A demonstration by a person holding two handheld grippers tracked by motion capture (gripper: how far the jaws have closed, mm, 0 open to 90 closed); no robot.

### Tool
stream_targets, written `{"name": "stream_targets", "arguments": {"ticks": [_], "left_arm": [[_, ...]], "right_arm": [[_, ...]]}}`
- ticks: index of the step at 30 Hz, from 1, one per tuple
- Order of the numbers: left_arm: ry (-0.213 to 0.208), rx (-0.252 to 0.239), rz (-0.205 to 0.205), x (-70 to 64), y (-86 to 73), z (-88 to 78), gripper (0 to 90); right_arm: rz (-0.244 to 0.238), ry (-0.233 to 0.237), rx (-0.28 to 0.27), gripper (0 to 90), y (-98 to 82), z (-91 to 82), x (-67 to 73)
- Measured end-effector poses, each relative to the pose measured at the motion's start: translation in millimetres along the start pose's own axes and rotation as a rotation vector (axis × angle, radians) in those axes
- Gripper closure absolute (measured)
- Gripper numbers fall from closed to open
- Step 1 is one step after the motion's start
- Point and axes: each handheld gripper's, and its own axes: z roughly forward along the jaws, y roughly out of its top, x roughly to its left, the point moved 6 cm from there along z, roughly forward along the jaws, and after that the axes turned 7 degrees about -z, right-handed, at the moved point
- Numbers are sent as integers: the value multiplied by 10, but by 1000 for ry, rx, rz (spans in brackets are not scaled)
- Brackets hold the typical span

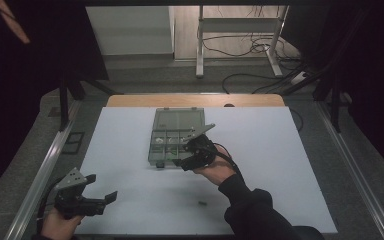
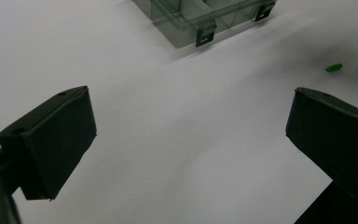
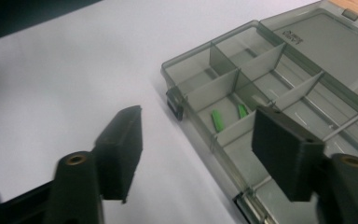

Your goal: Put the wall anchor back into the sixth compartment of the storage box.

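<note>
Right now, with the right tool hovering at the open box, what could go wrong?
The open right tool sits at the edge of the compartment box, so it might nudge the light box across the table. The green pieces inside are small and may slip. One loose green piece lies separately and could be forgotten.

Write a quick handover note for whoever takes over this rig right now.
Left gripper: open, empty, near the front left of the table.
Right gripper: open, empty, at the front edge of the compartment box, lid open.
Done: two green pieces lie in one compartment.
Left: one loose green piece lies on the table in front of the box; it probably goes in too.
</note>
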Motion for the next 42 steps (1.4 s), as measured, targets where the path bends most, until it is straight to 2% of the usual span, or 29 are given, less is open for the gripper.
{"name": "stream_targets", "arguments": {"ticks": [3,5,8,14,21,26,34,42], "left_arm": [[1,0,1,-1,0,0,22],[1,0,1,-2,0,-1,22],[0,-2,0,0,-1,-4,22],[-1,-4,0,1,0,-6,22],[-3,-6,2,0,1,-7,22],[-3,-7,2,-3,2,-8,22],[-3,-8,-1,-2,-2,-16,22],[0,-10,-1,-4,-9,-26,21]], "right_arm": [[-9,-5,10,287,-20,-21,21],[-18,-12,20,233,-58,-48,48],[-12,-24,33,184,-103,-80,71],[-3,-60,20,100,-161,-179,90],[-10,-83,36,14,-257,-286,130],[-17,-103,49,0,-318,-352,147],[-8,-107,100,0,-477,-401,189],[-16,-114,125,0,-620,-463,212]]}}
